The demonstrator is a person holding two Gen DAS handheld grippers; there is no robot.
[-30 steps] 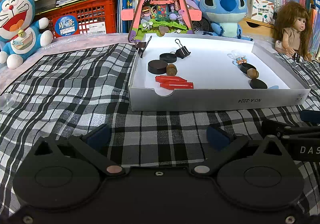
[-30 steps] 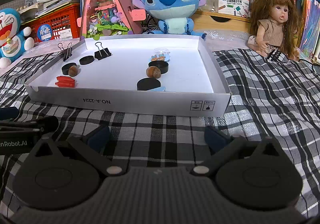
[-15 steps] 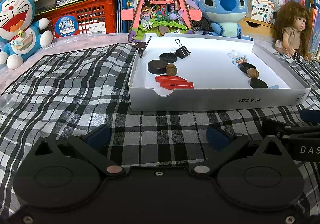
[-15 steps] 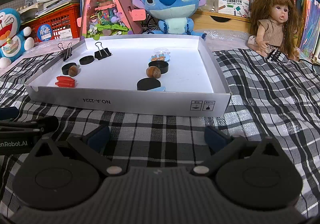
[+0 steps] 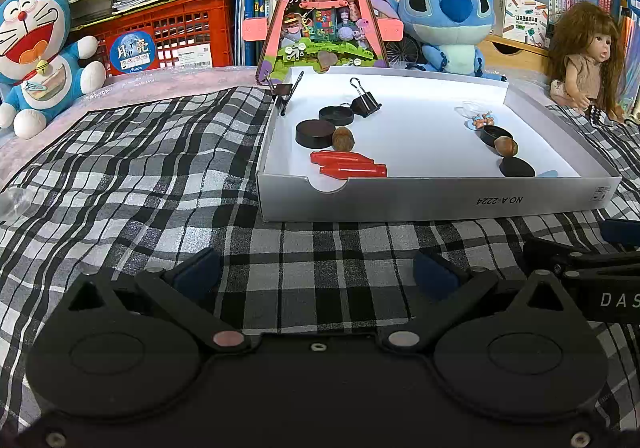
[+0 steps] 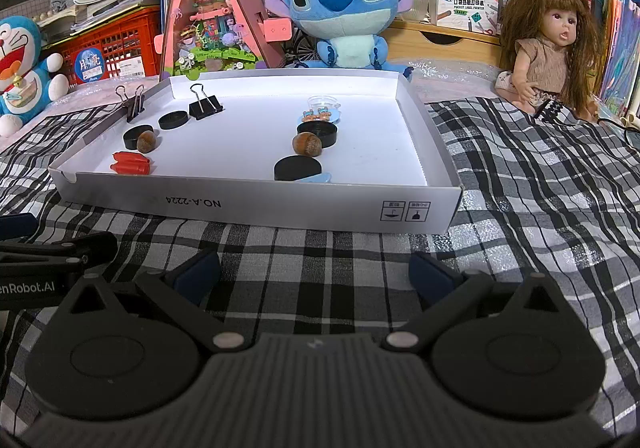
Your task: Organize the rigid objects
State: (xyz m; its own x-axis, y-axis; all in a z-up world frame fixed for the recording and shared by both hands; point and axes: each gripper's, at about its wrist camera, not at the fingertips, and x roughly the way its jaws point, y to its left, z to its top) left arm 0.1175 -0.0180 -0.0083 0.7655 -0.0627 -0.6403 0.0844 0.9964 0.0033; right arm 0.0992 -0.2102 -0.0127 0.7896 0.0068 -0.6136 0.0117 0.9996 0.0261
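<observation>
**Both grippers low over checked cloth, white box ahead**

Left gripper [image 5: 316, 272] spread wide, nothing between the blue pads, low over the checked cloth [image 5: 140, 176], just short of the white box [image 5: 440, 200]. Right gripper [image 6: 316, 272] equally wide and unloaded, beside it, facing the same front wall.

Inside the box, on the left: two red pieces [image 5: 347, 165] lying side by side near the front wall, a brown nut [image 5: 343, 139] touching a black disc [image 5: 315, 133], a second black disc [image 5: 336, 115] behind, then a black binder clip [image 5: 364, 104]. Another binder clip [image 5: 283, 93] clamped on the left wall.

On the right: small bear figures [image 6: 318, 114] at a clear lid, a black cap [image 6: 318, 133], a second nut [image 6: 307, 144] touching it, a flat black disc [image 6: 298, 169] with a pale blue piece [image 6: 316, 179] just beside
</observation>
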